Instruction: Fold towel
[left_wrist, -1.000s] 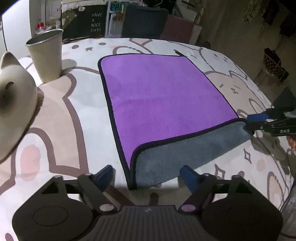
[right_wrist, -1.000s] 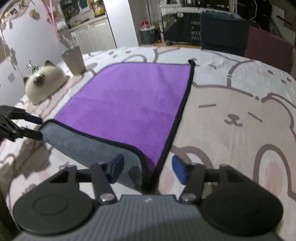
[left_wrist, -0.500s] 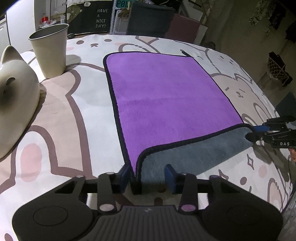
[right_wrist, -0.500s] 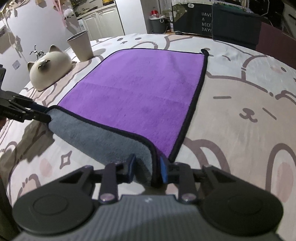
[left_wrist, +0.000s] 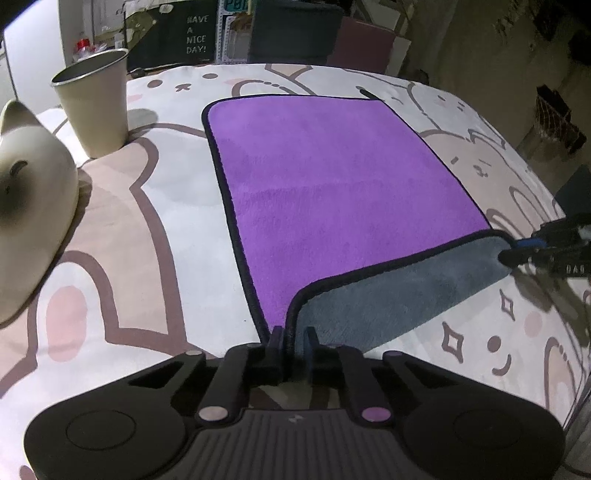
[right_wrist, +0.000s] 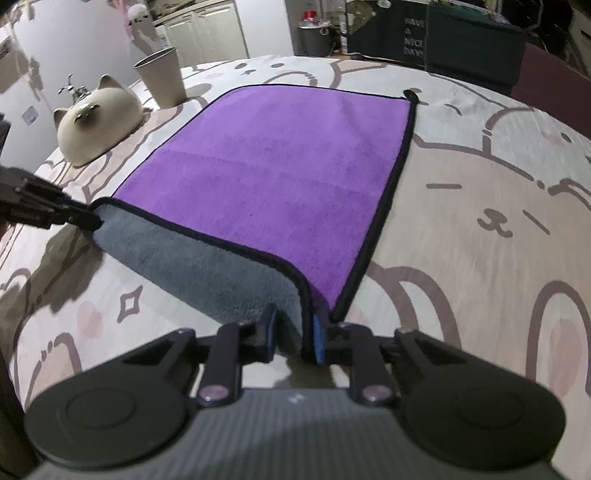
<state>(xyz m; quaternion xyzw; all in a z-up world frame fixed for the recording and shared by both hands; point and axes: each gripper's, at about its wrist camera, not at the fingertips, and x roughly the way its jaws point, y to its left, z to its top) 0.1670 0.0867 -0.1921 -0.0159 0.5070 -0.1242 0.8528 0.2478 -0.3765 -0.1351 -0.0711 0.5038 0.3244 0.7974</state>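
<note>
A purple towel (left_wrist: 332, 177) with a black hem and grey underside lies flat on the patterned cloth; it also shows in the right wrist view (right_wrist: 280, 162). Its near edge is turned up, showing a grey strip (left_wrist: 391, 295). My left gripper (left_wrist: 293, 341) is shut on the towel's near left corner. My right gripper (right_wrist: 293, 334) is shut on the near right corner. Each gripper shows in the other's view, the right gripper (left_wrist: 524, 251) at the grey strip's right end and the left gripper (right_wrist: 79, 218) at its left end.
A beige cup (left_wrist: 96, 107) stands at the back left, also seen in the right wrist view (right_wrist: 162, 75). A cream cat-shaped object (left_wrist: 29, 206) sits left of the towel, and in the right wrist view (right_wrist: 96, 118). Dark furniture and a sign board (left_wrist: 195, 35) stand behind the table.
Both grippers went from open around the towel's near corners to shut on them. The near edge has risen and rolled back a little, showing more grey underside.
</note>
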